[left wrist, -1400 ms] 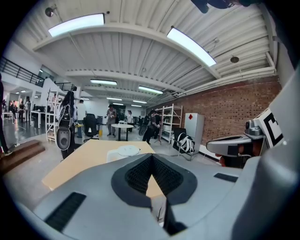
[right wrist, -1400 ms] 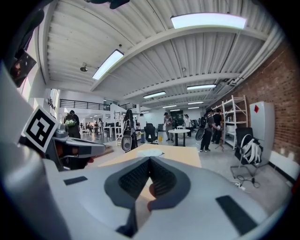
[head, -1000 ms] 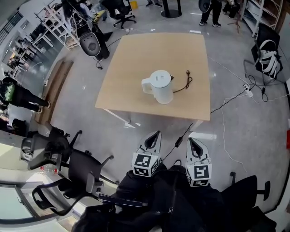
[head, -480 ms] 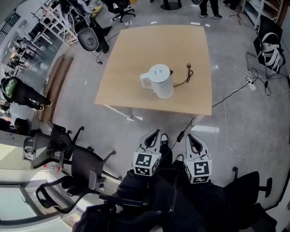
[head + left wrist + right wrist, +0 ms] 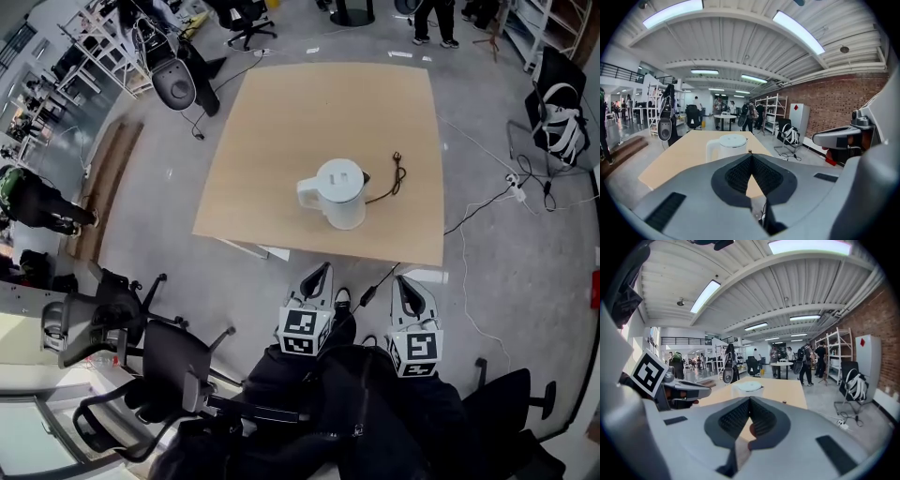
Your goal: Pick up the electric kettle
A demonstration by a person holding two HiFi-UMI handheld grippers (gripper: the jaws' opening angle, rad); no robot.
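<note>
Electric kettle (image 5: 339,192), white, upright with its lid on, near the front edge of the wooden table (image 5: 300,112). Its handle (image 5: 306,192) projects toward the person's left, and a dark cord (image 5: 389,180) trails off to its right. Both grippers are short of the table, over the floor, well apart from the kettle. Left gripper (image 5: 324,272): jaws pressed together, empty, almost directly in line with the kettle and judged the nearer. Right gripper (image 5: 403,282): jaws likewise together, empty. The kettle lies ahead and to its left.
</note>
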